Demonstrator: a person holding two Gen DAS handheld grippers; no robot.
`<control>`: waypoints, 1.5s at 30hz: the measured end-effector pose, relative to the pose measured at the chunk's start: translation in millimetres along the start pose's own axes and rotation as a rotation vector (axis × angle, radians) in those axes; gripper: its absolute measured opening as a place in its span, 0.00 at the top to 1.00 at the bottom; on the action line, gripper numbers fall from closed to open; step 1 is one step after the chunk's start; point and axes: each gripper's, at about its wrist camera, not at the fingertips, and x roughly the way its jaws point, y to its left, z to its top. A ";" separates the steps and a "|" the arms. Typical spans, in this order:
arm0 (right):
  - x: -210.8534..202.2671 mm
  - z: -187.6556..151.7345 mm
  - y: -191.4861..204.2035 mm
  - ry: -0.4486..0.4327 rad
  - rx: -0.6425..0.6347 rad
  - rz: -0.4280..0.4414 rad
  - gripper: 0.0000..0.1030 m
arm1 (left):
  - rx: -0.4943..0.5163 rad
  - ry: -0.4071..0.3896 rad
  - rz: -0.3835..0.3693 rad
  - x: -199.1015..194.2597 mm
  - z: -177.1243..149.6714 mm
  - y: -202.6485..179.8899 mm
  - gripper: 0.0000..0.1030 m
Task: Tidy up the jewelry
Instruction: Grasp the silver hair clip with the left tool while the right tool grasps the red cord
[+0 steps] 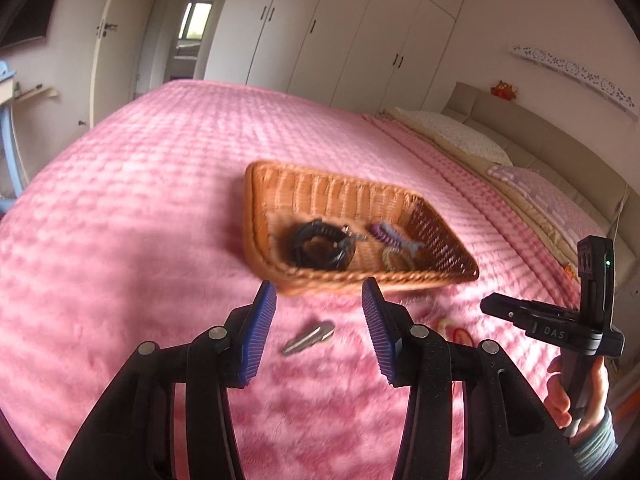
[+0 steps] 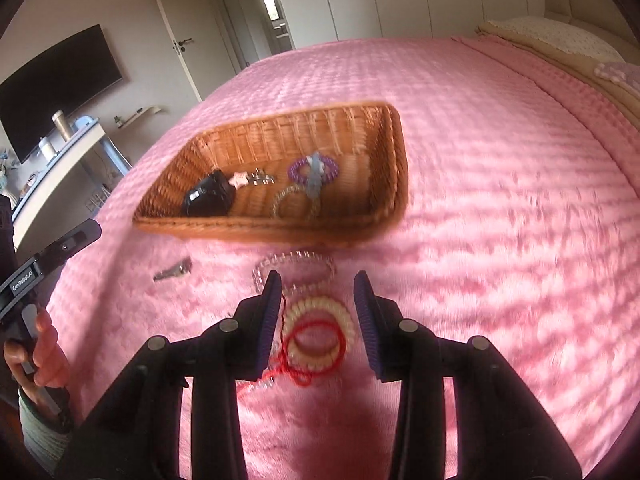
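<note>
A wicker basket (image 1: 444, 236) (image 2: 396, 152) sits on the pink bedspread. It holds a black watch (image 1: 322, 246) (image 2: 208, 198), a purple spiral hair tie (image 2: 314, 168) (image 1: 386, 234), a star clip (image 2: 240, 179) and a clear spiral tie (image 2: 290, 200). My left gripper (image 1: 320, 328) is open above a silver hair clip (image 1: 308, 338) (image 2: 174, 271). My right gripper (image 2: 318, 312) is open over a cream spiral tie (image 2: 318, 334), a red string loop (image 2: 304, 372) and a clear spiral bracelet (image 2: 294, 270).
The pink bedspread (image 1: 140, 200) (image 2: 500, 200) spreads all round. Pillows (image 1: 460, 136) and the headboard lie to the right. White wardrobes (image 1: 340, 32) stand behind. A desk and TV (image 2: 56, 84) are at the left.
</note>
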 end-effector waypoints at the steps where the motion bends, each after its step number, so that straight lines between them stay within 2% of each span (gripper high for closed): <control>1: 0.9 -5.6 -1.4 0.007 0.009 -0.009 0.66 | 0.008 0.027 -0.015 4.7 -3.3 1.0 0.58; 3: 1.4 -16.6 -4.5 0.014 0.030 -0.024 0.66 | 0.049 0.104 -0.030 22.2 -10.4 2.0 0.58; 6: 2.9 -31.8 -10.5 0.026 0.066 -0.031 0.67 | 0.112 0.175 0.024 50.4 -15.5 -1.6 0.58; 12: 13.7 -44.2 -9.2 0.066 0.078 -0.034 0.70 | 0.149 0.267 0.083 84.5 -22.1 -2.3 0.59; 13: 15.1 -44.8 -9.4 0.069 0.083 -0.027 0.70 | 0.154 0.265 0.081 83.0 -23.0 -3.5 0.59; 17: 14.3 -46.5 -10.3 0.066 0.098 -0.012 0.70 | 0.153 0.288 -0.013 72.6 -29.7 -12.6 0.59; 24: 3.8 -51.2 -14.4 0.053 0.126 -0.003 0.70 | 0.155 0.293 -0.035 68.8 -37.6 -25.7 0.60; 27: 3.6 -48.4 -15.2 0.048 0.139 0.001 0.70 | 0.146 0.274 0.025 71.3 -35.1 -23.0 0.60; 30: 11.9 -43.0 -9.8 0.060 0.133 -0.007 0.70 | 0.116 0.276 0.045 81.5 -29.1 -19.3 0.60; 32: 20.3 -43.5 -3.6 0.080 0.116 -0.044 0.73 | 0.126 0.272 0.067 86.4 -29.4 -21.4 0.60; 34: 22.8 -46.4 1.8 0.080 0.096 -0.062 0.85 | 0.154 0.270 0.092 88.5 -31.9 -24.5 0.69; 35: 21.2 -47.8 3.4 0.071 0.089 -0.069 0.90 | 0.162 0.267 0.099 88.2 -32.9 -25.1 0.80; 36: 18.5 -49.4 4.4 0.062 0.084 -0.072 0.96 | 0.161 0.266 0.097 87.9 -33.4 -24.2 0.85; 38: 14.2 -52.6 3.9 0.050 0.086 -0.085 0.96 | 0.145 0.258 0.083 86.2 -33.2 -21.4 0.85; 45: 5.1 -57.4 -4.4 0.026 0.125 -0.040 0.97 | 0.138 0.225 0.072 78.5 -34.3 -22.5 0.86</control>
